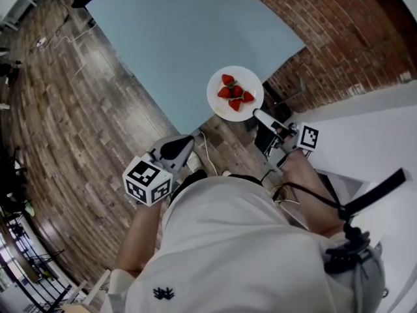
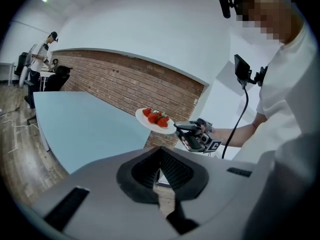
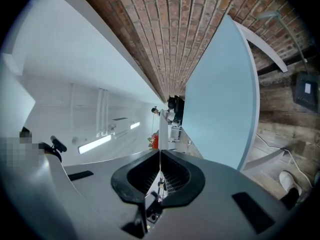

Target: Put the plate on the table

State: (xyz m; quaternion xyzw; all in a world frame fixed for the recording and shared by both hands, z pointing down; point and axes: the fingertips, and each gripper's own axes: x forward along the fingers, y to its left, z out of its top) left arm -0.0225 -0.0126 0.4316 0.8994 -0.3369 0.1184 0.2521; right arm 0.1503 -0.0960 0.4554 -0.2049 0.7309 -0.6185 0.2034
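A white plate (image 1: 235,94) with several strawberries (image 1: 235,94) hangs over the near corner of the light blue table (image 1: 189,38). My right gripper (image 1: 257,115) is shut on the plate's near rim. In the right gripper view the plate (image 3: 159,134) shows edge-on as a thin line between the jaws, with the red berries (image 3: 152,140) beside it. The left gripper view shows the plate (image 2: 152,121) held level by the right gripper (image 2: 182,130) above the table's edge. My left gripper (image 1: 186,142) is shut and holds nothing, low and close to my body.
A brick wall (image 1: 339,38) runs along the table's right side, with a white ledge (image 1: 365,129) below it. The wooden floor (image 1: 71,122) lies to the left, with a cable (image 1: 207,150) on it. Another person (image 2: 42,51) stands at the table's far end.
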